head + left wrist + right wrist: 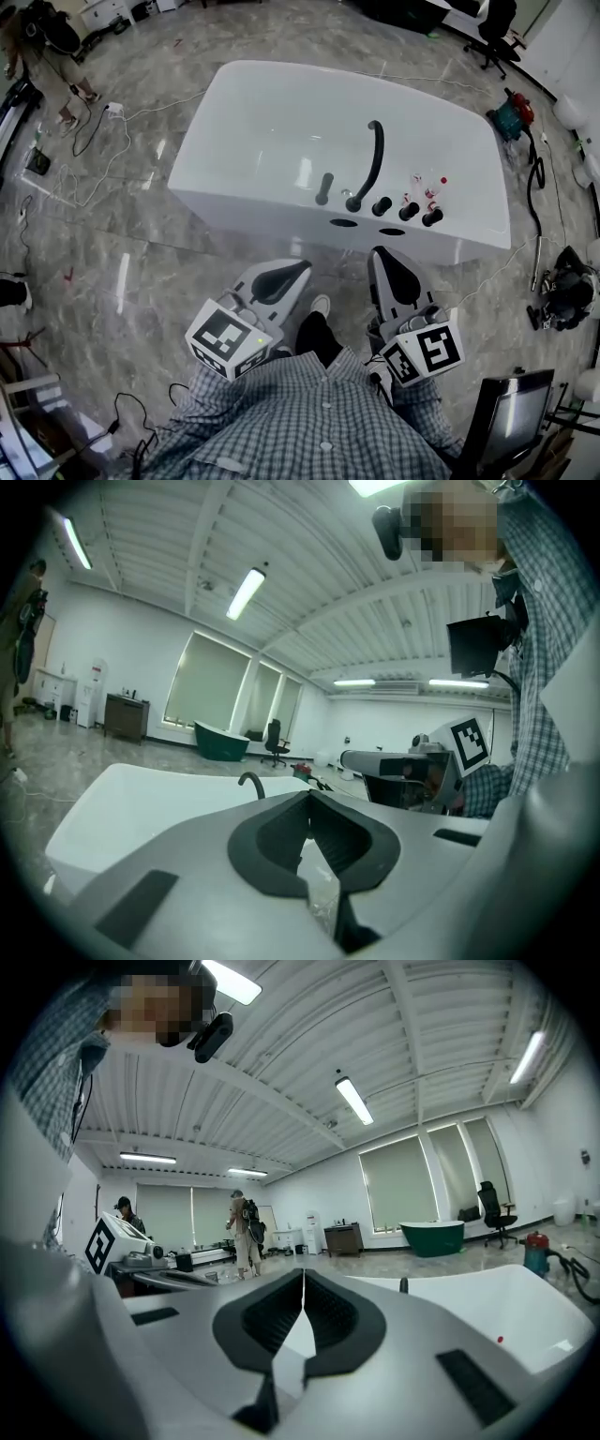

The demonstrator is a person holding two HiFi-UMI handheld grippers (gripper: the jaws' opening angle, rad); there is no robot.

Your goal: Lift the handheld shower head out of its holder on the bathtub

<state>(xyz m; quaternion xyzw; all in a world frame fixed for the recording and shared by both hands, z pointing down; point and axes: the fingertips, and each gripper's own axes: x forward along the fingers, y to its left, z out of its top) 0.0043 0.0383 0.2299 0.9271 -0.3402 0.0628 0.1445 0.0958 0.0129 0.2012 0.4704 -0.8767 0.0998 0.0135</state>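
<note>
The white bathtub (281, 122) stands on the floor ahead of me. On its near ledge the handheld shower head (323, 188), a short black rod, stands upright in its holder. To its right are a curved black spout (372, 159) and three black knobs (409, 212). My left gripper (302, 267) and right gripper (378, 253) are both shut and empty, held side by side short of the tub's near wall. In the left gripper view the shut left gripper (309, 803) points at the tub (141, 799) and spout (251, 782). The right gripper (303, 1279) faces the tub (525, 1307).
Cables trail over the marble floor (122, 234) left of the tub. A red and green vacuum (511, 112) with its hose (539, 216) lies to the right. A monitor (511, 417) stands at my lower right. A person (47, 47) stands at far left, an office chair (495, 28) behind.
</note>
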